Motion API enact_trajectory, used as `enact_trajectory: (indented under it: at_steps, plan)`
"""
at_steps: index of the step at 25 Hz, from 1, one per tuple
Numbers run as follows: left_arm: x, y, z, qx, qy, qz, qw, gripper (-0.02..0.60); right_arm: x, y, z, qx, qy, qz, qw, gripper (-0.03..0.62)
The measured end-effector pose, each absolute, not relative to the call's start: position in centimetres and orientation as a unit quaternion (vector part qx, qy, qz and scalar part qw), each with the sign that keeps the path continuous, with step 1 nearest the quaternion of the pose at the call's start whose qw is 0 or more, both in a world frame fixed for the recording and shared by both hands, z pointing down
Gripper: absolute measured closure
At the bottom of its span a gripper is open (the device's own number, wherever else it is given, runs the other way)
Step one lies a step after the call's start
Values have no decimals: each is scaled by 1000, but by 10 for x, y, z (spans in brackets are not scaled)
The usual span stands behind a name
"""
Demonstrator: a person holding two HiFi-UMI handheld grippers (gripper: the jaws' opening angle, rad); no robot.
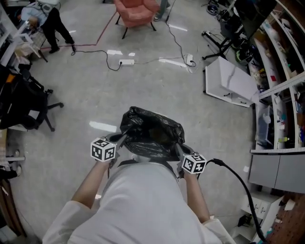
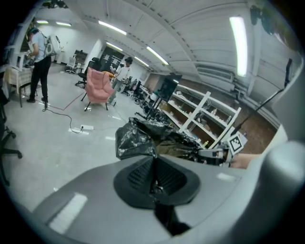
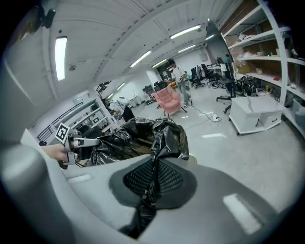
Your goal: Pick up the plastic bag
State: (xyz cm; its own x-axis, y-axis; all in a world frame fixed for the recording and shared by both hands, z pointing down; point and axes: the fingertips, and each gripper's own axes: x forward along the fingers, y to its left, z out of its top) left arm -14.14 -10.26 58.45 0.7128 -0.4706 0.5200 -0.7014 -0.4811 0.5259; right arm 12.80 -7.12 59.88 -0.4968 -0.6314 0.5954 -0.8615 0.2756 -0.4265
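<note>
- We hold one black plastic bag (image 1: 152, 133) close in front of us; it hangs between our two grippers over the grey floor (image 1: 86, 100).
- The bag's mouth is stretched between the grippers; we cannot make out what is inside.
- Our left gripper (image 1: 123, 139) is clamped tight on the bag's left rim, and our right gripper (image 1: 178, 150) on its right rim.
- Both forearms reach forward, with the grippers tilted downward.
- Farther off we see one pink armchair (image 1: 137, 12) and one white cabinet (image 1: 228, 81) lying on the floor.
</note>
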Motion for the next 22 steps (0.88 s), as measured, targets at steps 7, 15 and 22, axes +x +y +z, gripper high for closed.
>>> enact_trajectory:
  at_steps: [7,15,22]
  plan:
    - [-132,-96,541,865,-329,133,354,574,141,-68,543,488,-796,345,94,591]
    - [-106,-64,490,862,-367,75,340,574,168,-38,501,467,-818,326,79,591]
    - [-85,-4,447,855,-408,24,318,575,181,16,440,432,-850,298,44,591]
